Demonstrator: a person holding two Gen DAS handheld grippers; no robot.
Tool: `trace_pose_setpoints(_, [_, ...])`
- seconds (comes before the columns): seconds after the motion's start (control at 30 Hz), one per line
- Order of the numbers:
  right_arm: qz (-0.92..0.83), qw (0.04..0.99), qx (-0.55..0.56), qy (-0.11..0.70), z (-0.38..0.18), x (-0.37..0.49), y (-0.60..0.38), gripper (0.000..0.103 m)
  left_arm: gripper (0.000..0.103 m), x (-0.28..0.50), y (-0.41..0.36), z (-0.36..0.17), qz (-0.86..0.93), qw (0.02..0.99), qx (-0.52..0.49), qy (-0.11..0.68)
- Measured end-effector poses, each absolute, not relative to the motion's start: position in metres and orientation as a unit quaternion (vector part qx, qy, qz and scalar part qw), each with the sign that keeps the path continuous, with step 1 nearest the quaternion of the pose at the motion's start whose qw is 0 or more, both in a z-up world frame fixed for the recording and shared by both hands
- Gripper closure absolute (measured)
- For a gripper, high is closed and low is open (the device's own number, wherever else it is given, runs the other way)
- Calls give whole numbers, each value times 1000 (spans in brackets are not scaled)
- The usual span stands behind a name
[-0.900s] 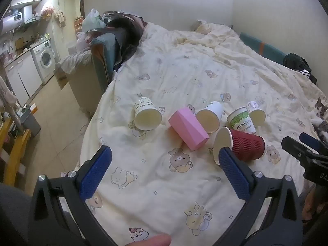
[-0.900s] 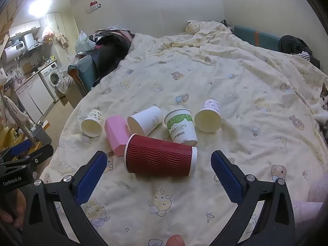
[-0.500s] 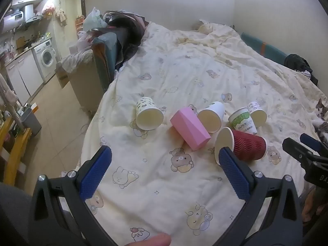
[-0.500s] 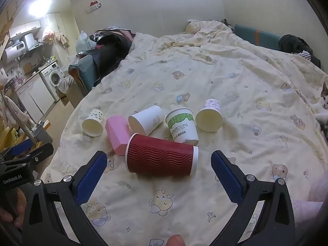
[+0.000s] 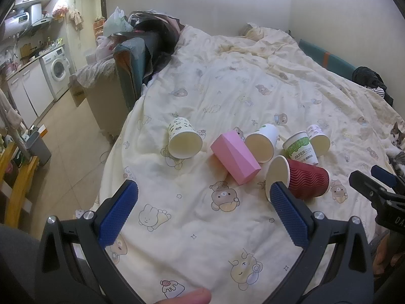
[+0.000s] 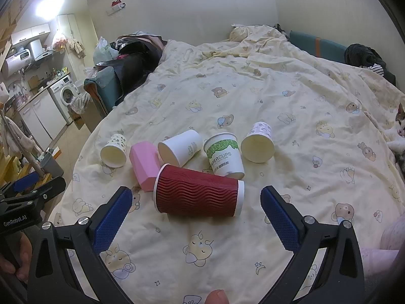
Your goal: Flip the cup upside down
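Several cups lie on their sides on the bed quilt [image 6: 291,106]. A red ribbed cup [image 6: 200,195] [image 5: 302,178] lies nearest. Behind it are a pink faceted cup [image 6: 144,162] [image 5: 235,160], a white cup [image 6: 181,150] [image 5: 262,143], a green-leaf "PAPERCUPS" cup [image 6: 225,155] [image 5: 301,148], a small lilac-print cup [image 6: 258,142] [image 5: 318,139] and a green-print cup [image 6: 114,150] [image 5: 182,137]. My right gripper [image 6: 193,220] is open, just short of the red cup. My left gripper [image 5: 203,211] is open, over bare quilt left of the red cup.
The bed's left edge drops to a tiled floor [image 5: 68,136] with a grey bin [image 5: 38,147] and a washing machine [image 5: 57,72]. A sofa with piled clothes [image 5: 141,48] stands beside the bed. A cat [image 6: 398,136] lies at the right edge.
Both grippers have crept slightly forward toward the cups. The cups have not moved and both grippers stay open.
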State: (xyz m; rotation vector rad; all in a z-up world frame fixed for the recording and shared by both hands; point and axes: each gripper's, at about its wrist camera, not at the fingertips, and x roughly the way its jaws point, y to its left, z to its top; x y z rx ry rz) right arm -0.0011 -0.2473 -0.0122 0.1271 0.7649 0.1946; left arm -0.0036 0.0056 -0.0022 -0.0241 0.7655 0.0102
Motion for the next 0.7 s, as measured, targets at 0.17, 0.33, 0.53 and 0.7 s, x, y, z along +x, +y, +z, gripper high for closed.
trace_pose_setpoints(0.17, [94, 921, 65, 371, -12, -1, -248, 0, 0, -3, 5, -2, 7, 927, -12, 375])
trace_pose_setpoints(0.33, [96, 921, 65, 372, -12, -2, -248, 0, 0, -3, 4, -2, 7, 927, -12, 375])
trace_pose_setpoints(0.53, [96, 921, 65, 373, -12, -1, -249, 0, 0, -2, 4, -1, 6, 927, -12, 376])
trace_pose_setpoints(0.7, [90, 922, 62, 371, -11, -2, -250, 0, 0, -2, 5, -5, 7, 926, -13, 376])
